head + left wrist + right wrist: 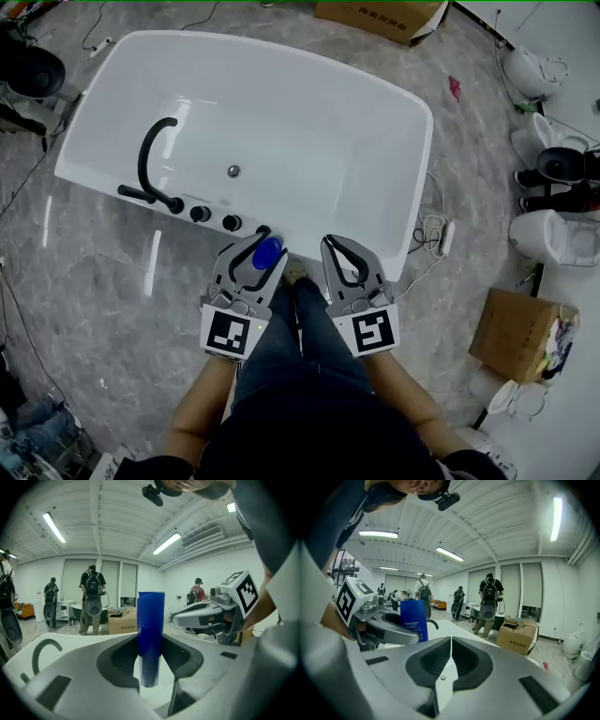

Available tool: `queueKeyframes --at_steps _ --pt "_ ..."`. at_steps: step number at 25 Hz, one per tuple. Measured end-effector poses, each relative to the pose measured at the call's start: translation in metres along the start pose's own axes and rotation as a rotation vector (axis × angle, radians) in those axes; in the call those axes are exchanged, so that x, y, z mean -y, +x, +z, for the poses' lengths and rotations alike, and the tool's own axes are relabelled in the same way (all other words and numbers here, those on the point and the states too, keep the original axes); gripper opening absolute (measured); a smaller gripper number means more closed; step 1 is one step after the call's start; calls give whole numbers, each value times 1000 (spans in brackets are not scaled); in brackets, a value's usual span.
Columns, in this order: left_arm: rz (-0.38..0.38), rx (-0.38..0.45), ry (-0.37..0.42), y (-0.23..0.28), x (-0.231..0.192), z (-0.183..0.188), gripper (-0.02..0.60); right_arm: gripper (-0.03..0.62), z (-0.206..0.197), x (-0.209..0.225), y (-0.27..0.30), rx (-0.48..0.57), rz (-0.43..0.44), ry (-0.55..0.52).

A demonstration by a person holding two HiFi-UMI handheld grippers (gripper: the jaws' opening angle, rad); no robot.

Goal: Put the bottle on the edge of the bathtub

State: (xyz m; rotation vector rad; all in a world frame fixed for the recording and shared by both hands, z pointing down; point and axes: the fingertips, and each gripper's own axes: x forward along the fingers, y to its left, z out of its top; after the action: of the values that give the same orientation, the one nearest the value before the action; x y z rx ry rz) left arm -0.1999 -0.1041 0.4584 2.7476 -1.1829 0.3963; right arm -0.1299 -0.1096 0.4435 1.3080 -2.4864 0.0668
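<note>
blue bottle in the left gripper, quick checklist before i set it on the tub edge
1. Grip: blue cylindrical plastic bottle clamped in left gripper: ok.
2. Pose: bottle upright, by the right gripper view: ok.
3. Other hand: right gripper shut, empty, apart from bottle: ok.
4. Landing spot: white bathtub rim bare between the grippers: ok.
5. Clearance: bottle clear of black round knobs on rim: cannot tell.
</note>
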Motion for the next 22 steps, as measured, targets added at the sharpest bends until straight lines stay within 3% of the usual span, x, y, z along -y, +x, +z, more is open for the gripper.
queueKeyframes --at_steps 12,22 --pt "-38 -42 16 64 29 -93 167 29 -87 26 24 -5 41 40" --pt "-43 -105 -17 99 43 -185 167 29 -177 15 45 -134 155 4"
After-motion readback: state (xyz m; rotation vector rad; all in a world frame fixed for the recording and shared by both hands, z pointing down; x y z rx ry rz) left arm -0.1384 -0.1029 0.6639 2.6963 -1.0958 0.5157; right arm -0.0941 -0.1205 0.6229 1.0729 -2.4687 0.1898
